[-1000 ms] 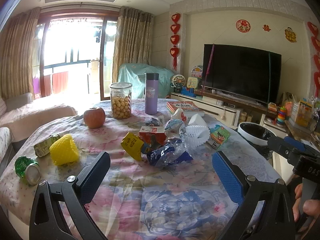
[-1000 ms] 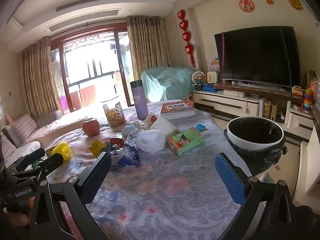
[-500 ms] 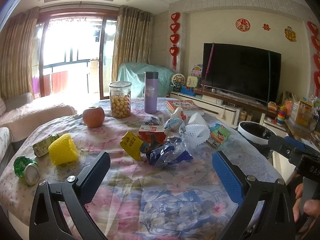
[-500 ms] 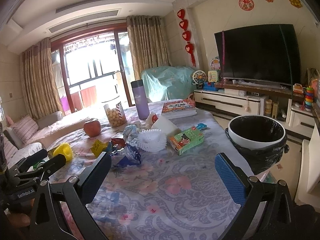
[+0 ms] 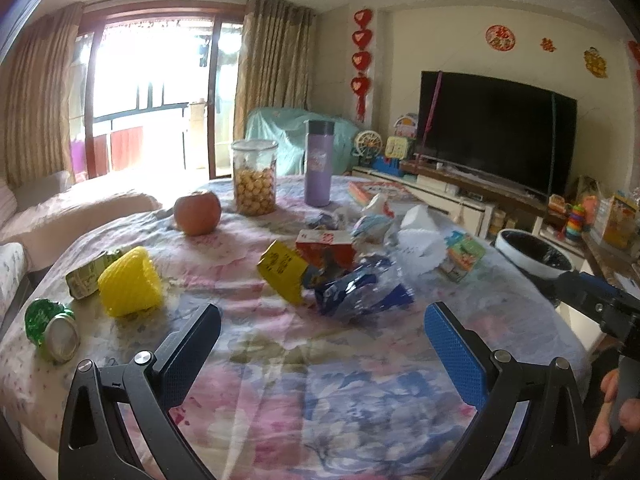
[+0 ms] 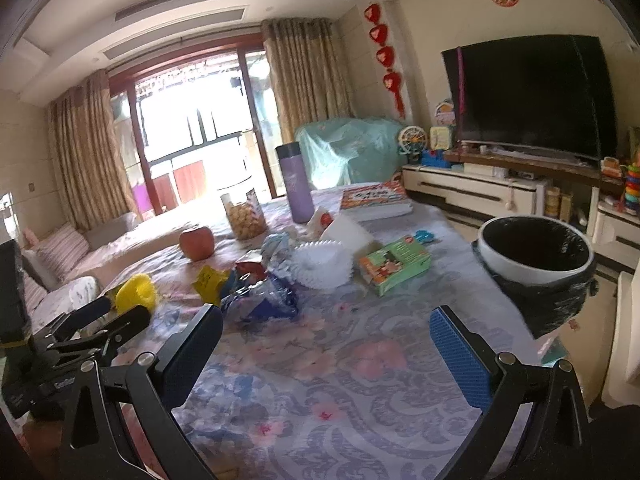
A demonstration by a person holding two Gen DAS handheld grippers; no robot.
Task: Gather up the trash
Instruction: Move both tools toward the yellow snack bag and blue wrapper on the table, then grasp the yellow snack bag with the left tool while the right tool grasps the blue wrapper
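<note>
Crumpled blue-and-clear plastic wrapper [image 5: 362,290] lies among scattered litter.

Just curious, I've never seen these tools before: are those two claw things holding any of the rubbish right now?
No. The left gripper and right gripper are both open and empty above the table.

wrappers [image 5: 360,292] in middle of table [image 5: 280,380] | apple [image 5: 197,212], jar [image 5: 255,178], bottle [image 5: 318,164] behind them | can [image 5: 52,330] at left edge | bin [image 6: 536,256] beside right edge

A home living room: television [image 5: 496,128], sofa [image 6: 60,248], curtains [image 5: 272,80].
</note>
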